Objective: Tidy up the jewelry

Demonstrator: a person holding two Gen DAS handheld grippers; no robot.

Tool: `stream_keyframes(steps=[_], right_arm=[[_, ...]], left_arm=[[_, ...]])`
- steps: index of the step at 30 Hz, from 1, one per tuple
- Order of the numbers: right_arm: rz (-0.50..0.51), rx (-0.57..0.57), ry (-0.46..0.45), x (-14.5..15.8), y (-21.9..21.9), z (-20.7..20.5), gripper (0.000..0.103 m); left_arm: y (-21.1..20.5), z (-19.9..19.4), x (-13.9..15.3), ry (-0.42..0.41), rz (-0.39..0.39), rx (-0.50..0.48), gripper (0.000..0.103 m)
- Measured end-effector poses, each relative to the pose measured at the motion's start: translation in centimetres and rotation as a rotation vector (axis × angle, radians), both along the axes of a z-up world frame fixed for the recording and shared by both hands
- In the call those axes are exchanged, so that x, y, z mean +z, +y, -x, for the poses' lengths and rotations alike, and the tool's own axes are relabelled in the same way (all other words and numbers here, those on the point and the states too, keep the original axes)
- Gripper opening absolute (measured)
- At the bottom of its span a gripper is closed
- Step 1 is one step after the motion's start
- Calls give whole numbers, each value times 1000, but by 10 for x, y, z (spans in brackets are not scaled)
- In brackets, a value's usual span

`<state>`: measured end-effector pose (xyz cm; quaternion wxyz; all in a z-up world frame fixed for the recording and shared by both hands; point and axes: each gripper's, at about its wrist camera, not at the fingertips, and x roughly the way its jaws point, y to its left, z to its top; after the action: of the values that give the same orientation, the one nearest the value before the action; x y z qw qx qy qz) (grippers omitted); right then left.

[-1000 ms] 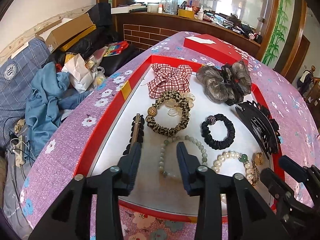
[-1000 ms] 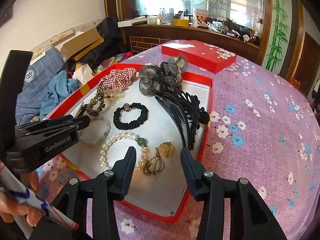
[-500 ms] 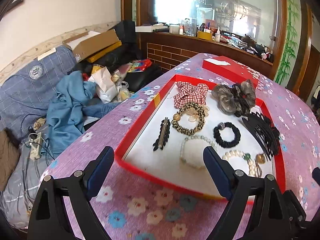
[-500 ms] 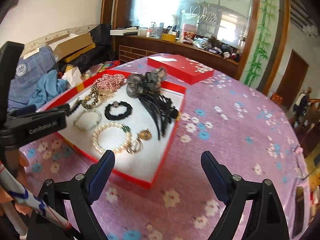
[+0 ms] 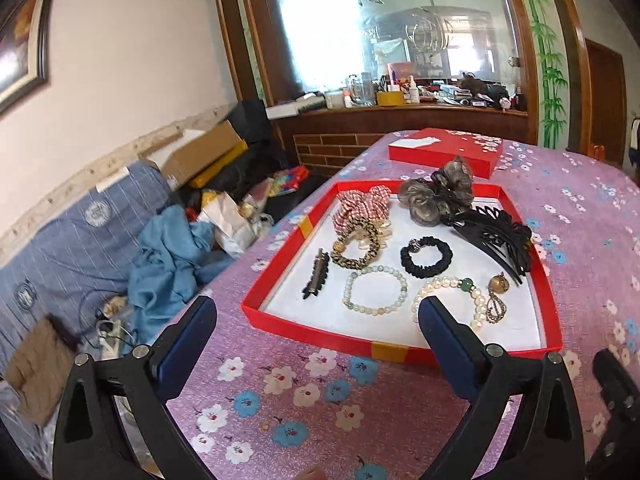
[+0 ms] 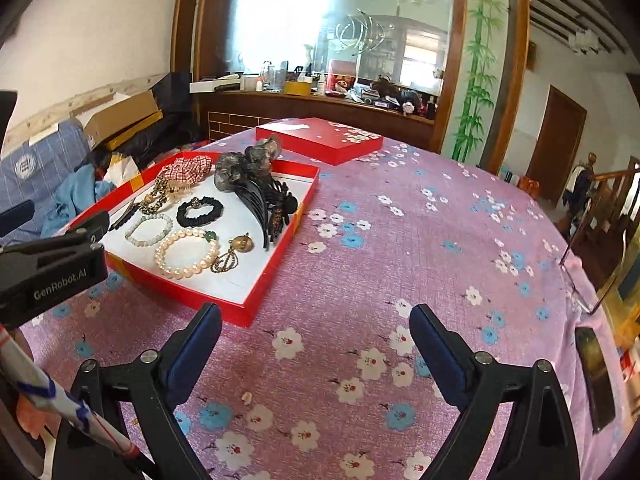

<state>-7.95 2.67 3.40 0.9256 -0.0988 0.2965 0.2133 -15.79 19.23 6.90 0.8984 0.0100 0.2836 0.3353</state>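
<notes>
We have the left gripper [image 5: 316,316] and right gripper [image 6: 316,322] both opening wide, nothing between their jaws. In the left view the red tray [image 5: 320,334] lies just ahead, centre frame, the pearl bracelet [image 5: 448,294] nearest. In the right view the tray sits toward the upper left, so we judge the left gripper nearer.

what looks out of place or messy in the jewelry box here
Little stands out. In the red box the pieces lie apart, except the big black hair claw, which lies partly under the grey scrunchie. The red lid sits apart, behind.
</notes>
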Motion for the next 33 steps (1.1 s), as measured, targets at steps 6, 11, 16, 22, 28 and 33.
stream_keyframes(steps=[6, 11, 16, 22, 28, 33], right_arm=[[-21, -15, -2, 1, -5, 3, 100], [-9, -25, -18, 1, -3, 2, 100], [2, -32, -10, 0, -1, 0, 100], [14, -41, 7, -2, 0, -5, 100], [22, -47, 16, -3, 0, -6, 100], [30, -48, 23, -4, 1, -8, 100]], left_arm=[[-15, -3, -4, 20, -90, 17, 101], [-16, -7, -10, 17, -83, 12, 101], [-3, -9, -11, 19, -31, 20, 101], [-1, -9, -14, 24, -15, 14, 101], [-1, -10, -17, 31, -13, 5, 101], [-2, -11, -16, 38, -1, -3, 101]])
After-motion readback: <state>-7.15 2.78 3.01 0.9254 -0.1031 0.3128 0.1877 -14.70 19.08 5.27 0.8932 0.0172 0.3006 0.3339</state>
